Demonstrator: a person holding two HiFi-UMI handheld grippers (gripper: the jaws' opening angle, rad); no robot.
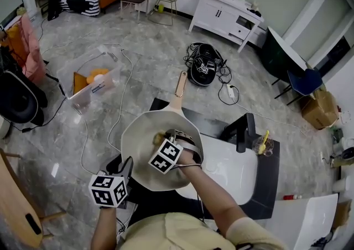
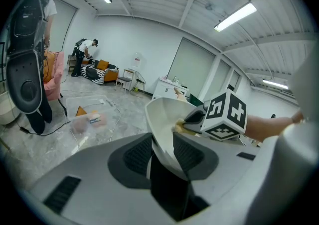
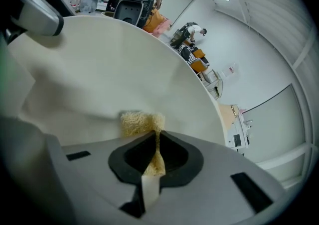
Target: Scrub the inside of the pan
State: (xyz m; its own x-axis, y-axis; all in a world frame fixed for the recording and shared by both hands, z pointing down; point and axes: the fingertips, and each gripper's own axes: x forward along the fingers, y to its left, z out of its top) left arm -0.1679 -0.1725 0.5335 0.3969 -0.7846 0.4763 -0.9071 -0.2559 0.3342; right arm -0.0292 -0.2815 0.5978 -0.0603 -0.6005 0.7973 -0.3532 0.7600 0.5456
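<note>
Working above the grey stone floor [image 1: 166, 50] and the black counter [image 1: 268, 188] with its white sink basin [image 1: 235, 174], at the lower right of the head view. Holding the cream pan [image 1: 138, 149] up at the centre of that view, tilted. Pointing its handle [image 1: 180, 86] toward the top of the frame and hanging much of the bowl left of the counter rather than over the basin.

Gripping the pan's near rim with the left gripper [image 1: 126, 163], low and left of centre. Closing fairly wide jaws on the thin wall, seen edge-on between the two dark pads in the middle of the left gripper view.

Reaching into the bowl with the right gripper [image 1: 166, 136]. Pinching a yellow fibrous scrub pad [image 3: 139, 122] in narrow jaws and pressing its tuft against the pale inner surface at the centre of the right gripper view.

Probably risking a pivot in the left grip by holding only a slim edge against the weight of the long handle on the far side. Possibly levering the pan loose by pushing down hard with the pad, and dropping it toward the floor instead of the basin.

Also risking the loss of the pad, pinched by only a thin strip, under a strong sideways stroke. Then likely scraping bare jaw tips over the coating.
</note>
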